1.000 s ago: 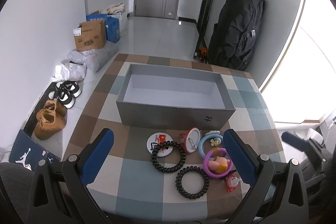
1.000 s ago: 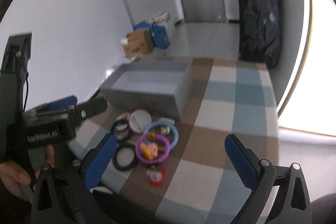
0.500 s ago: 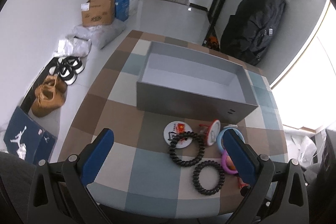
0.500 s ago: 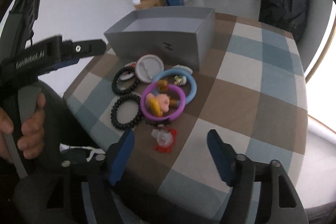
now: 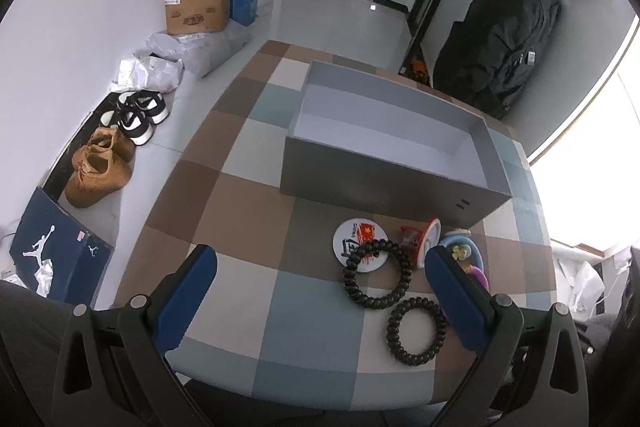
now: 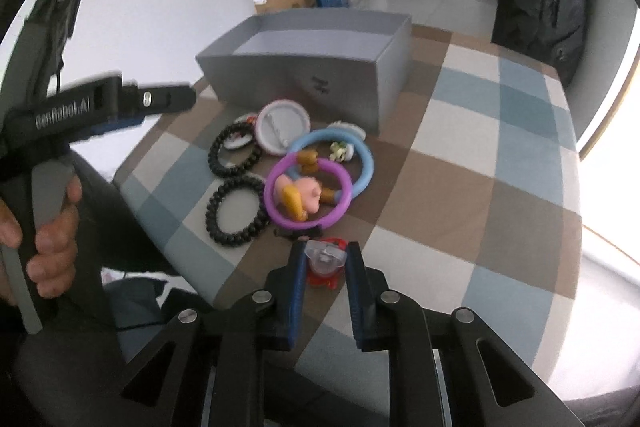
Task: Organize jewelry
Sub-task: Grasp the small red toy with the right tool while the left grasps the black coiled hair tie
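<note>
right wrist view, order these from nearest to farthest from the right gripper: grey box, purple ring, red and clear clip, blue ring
1. red and clear clip, between the right gripper fingers
2. purple ring, just beyond, slightly left
3. blue ring, behind the purple one
4. grey box, farthest, at the back

My right gripper (image 6: pixel 326 259) is low at the near edge, pointing forward, its two blue-padded fingers (image 6: pixel 297 281) drawn in close together so only a narrow gap is left between them, and that gap is filled. My left gripper (image 5: pixel 320 291) is held higher and looks down, its blue pads (image 5: pixel 186 293) spread wide apart with nothing between them. From the right wrist view I see that left tool off to the side, level and reaching inward, with my left hand (image 6: pixel 48 223) wrapped around its grey handle, fingers curled round the front.
</note>
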Demonstrator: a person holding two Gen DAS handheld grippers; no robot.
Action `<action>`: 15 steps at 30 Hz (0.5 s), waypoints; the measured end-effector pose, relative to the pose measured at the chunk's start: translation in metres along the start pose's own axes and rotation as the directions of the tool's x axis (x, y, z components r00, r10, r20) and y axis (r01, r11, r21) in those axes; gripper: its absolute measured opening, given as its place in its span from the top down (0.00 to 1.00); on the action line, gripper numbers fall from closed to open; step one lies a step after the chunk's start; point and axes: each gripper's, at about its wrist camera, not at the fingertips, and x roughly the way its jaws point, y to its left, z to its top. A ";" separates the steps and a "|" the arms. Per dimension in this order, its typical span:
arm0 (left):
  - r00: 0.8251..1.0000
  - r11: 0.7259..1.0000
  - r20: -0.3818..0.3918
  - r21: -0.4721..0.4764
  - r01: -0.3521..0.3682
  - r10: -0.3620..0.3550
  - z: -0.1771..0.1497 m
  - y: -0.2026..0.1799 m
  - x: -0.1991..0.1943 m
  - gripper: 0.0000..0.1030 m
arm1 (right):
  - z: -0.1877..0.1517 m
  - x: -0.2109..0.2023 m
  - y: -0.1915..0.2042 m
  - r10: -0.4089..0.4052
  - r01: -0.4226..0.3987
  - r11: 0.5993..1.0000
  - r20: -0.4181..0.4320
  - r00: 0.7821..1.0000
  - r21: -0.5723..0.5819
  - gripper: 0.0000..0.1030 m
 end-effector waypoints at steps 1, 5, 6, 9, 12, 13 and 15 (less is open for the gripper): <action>1.000 1.000 -0.001 0.007 -0.007 0.007 -0.001 0.000 0.000 0.02 | 0.001 -0.002 -0.002 0.000 0.000 1.000 0.008 1.000 0.011 0.83; 1.000 1.000 -0.019 0.029 -0.003 0.003 -0.005 -0.002 0.000 0.02 | 0.005 -0.009 -0.014 -0.006 0.004 0.998 0.037 0.999 0.068 0.83; 1.000 0.999 -0.026 0.035 0.002 -0.001 -0.006 -0.003 0.000 0.02 | 0.006 -0.010 -0.017 -0.006 0.002 0.997 0.044 0.999 0.079 0.82; 0.999 0.998 -0.050 0.067 0.019 -0.016 -0.012 -0.011 -0.001 0.02 | 0.010 -0.016 -0.027 -0.006 -0.003 0.992 0.074 0.997 0.123 0.82; 0.995 0.995 -0.093 0.086 0.051 -0.043 -0.020 -0.016 0.004 0.02 | 0.011 -0.021 -0.035 -0.007 -0.009 0.987 0.095 0.995 0.158 0.82; 0.993 0.994 -0.114 0.094 0.055 -0.044 -0.023 -0.019 0.006 0.02 | 0.011 -0.022 -0.037 -0.007 -0.010 0.985 0.100 0.995 0.171 0.82; 0.989 0.992 -0.139 0.113 0.061 -0.045 -0.028 -0.023 0.009 0.02 | 0.010 -0.024 -0.041 -0.007 -0.013 0.982 0.105 0.994 0.188 0.82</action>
